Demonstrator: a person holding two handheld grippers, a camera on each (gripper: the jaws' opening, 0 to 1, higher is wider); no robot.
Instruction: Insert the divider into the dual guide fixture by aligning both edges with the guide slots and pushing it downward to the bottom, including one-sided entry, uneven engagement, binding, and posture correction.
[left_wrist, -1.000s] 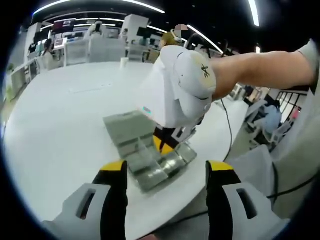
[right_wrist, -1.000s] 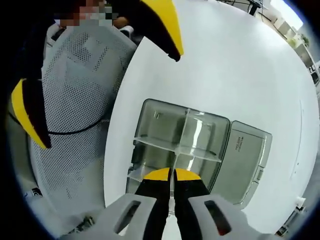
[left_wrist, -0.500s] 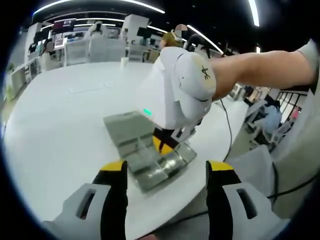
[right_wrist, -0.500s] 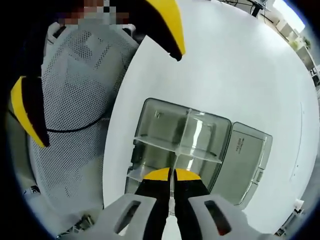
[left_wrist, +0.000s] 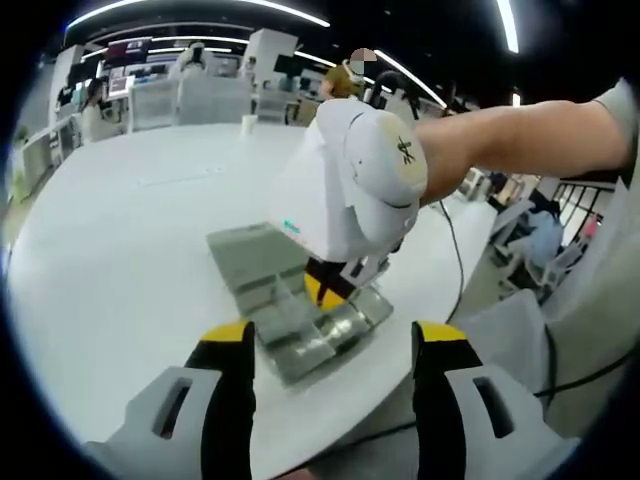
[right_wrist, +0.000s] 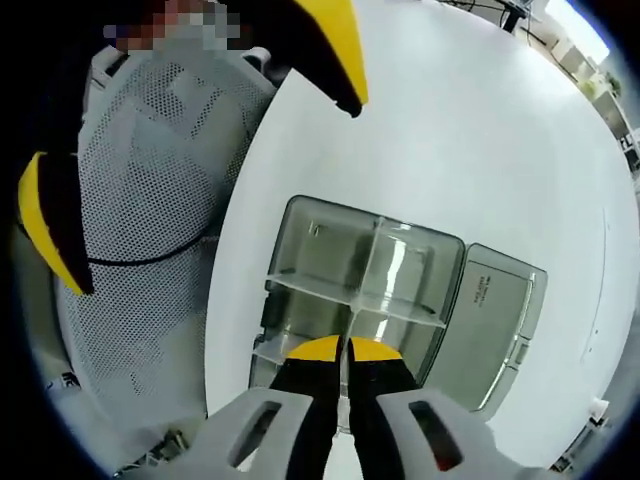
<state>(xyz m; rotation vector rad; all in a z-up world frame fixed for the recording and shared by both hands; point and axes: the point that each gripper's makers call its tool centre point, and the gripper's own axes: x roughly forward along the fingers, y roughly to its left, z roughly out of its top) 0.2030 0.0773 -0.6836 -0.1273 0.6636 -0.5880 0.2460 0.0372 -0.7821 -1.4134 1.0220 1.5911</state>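
Observation:
A clear plastic box, the guide fixture (right_wrist: 320, 255), lies on the white table (right_wrist: 480, 130) near its edge, with its lid (right_wrist: 495, 315) folded open to the right. A clear divider (right_wrist: 366, 272) stands in the box, crossing another clear partition. My right gripper (right_wrist: 345, 349) is shut on the divider's near edge, pointing straight down into the box. In the left gripper view the right gripper (left_wrist: 324, 291) stands over the fixture (left_wrist: 290, 310), held by a person's arm. My left gripper (left_wrist: 335, 338) hovers open, short of the box, nothing between its fingers.
A grey mesh chair back (right_wrist: 150, 170) stands just off the table edge beside the box. The left gripper's yellow-tipped fingers (right_wrist: 335, 50) hang above the box in the right gripper view. A cable (left_wrist: 455, 250) trails over the table edge. Desks and people fill the background.
The right gripper's body has tilted slightly in the left gripper view; divider and box stay where they were.

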